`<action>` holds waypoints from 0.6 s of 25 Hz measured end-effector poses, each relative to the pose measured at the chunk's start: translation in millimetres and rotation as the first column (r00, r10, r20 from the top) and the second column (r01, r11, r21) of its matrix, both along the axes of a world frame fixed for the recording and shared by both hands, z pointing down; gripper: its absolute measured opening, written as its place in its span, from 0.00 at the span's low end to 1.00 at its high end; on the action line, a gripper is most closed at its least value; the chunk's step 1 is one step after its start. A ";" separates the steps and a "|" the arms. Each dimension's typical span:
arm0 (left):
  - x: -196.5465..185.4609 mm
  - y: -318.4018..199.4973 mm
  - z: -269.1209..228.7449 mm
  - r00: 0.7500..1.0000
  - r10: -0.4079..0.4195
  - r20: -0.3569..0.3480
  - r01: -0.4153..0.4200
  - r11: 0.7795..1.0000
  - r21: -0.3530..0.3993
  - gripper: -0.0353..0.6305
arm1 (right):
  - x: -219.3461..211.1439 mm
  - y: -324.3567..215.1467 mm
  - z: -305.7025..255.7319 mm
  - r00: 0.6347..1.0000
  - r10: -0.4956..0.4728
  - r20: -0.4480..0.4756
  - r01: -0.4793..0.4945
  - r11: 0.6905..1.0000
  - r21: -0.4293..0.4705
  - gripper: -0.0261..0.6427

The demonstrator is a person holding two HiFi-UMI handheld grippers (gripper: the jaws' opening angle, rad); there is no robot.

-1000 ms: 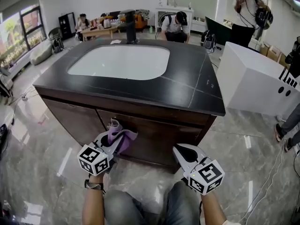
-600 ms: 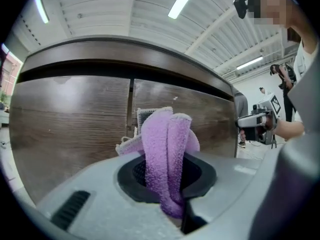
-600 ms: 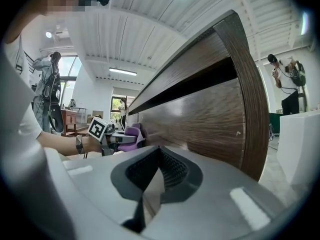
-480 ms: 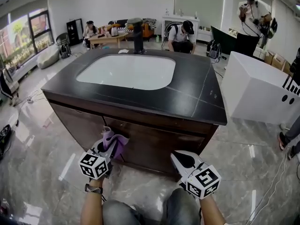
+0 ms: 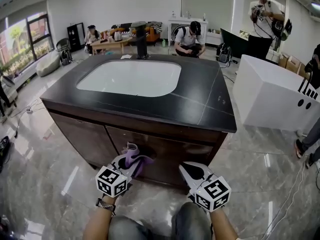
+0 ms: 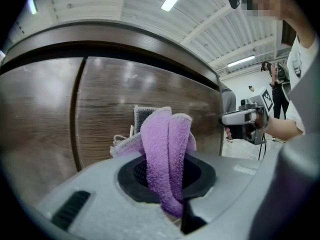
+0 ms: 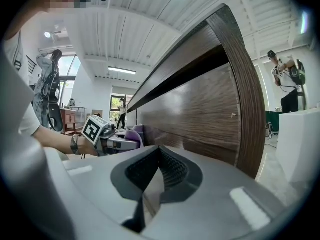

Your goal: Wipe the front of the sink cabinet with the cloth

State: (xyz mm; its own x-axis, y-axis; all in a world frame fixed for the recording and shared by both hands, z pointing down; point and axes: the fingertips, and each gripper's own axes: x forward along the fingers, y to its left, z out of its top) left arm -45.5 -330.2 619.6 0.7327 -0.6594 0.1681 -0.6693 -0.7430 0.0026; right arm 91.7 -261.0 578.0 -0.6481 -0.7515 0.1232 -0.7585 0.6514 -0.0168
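A dark wood sink cabinet point(image 5: 170, 151) stands in front of me under a black countertop point(image 5: 200, 96) with a white basin point(image 5: 130, 77). My left gripper point(image 5: 131, 159) is shut on a purple cloth point(image 5: 134, 157), which is pressed against the cabinet's door front point(image 6: 145, 99) low down, right of the door seam. In the left gripper view the cloth point(image 6: 167, 154) sticks up from between the jaws. My right gripper point(image 5: 192, 170) is shut on nothing, low near the cabinet's right part point(image 7: 200, 114), apart from it.
A white box-shaped unit point(image 5: 272, 96) stands to the right of the cabinet. A black faucet point(image 5: 138, 34) rises at the back of the basin. Several people are at the far end of the room, one standing at the far right point(image 5: 262, 19). The floor is glossy grey marble point(image 5: 45, 169).
My left gripper with the cloth has slid to the right along the cabinet front. The right gripper stays low beside it, about where it was.
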 end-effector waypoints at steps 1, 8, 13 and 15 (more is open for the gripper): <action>6.2 2.9 -1.0 1.000 0.020 -0.011 -0.020 1.000 -0.003 0.13 | 1.1 1.7 1.8 1.000 0.005 -0.002 -0.005 1.000 -0.004 0.05; 37.7 18.6 -3.2 0.988 0.135 -0.076 -0.137 0.990 -0.018 0.13 | 18.4 14.8 5.8 0.999 0.052 -0.014 -0.052 0.999 -0.011 0.05; 84.8 37.2 0.6 0.960 0.277 -0.034 -0.277 0.961 -0.016 0.13 | 37.8 21.8 9.1 0.996 0.093 -0.015 -0.093 0.996 -0.013 0.05; 106.9 45.1 -0.3 0.946 0.325 -0.009 -0.326 0.945 -0.013 0.13 | 45.5 26.6 9.2 0.994 0.111 -0.013 -0.111 0.994 -0.013 0.05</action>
State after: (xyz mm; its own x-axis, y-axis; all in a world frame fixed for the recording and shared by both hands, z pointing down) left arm 61.4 -285.1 619.3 0.9082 -0.3824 0.1700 -0.3909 -0.9202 0.0184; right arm 137.2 -234.4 587.2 -0.5589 -0.8171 0.1412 -0.8265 0.5627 -0.0150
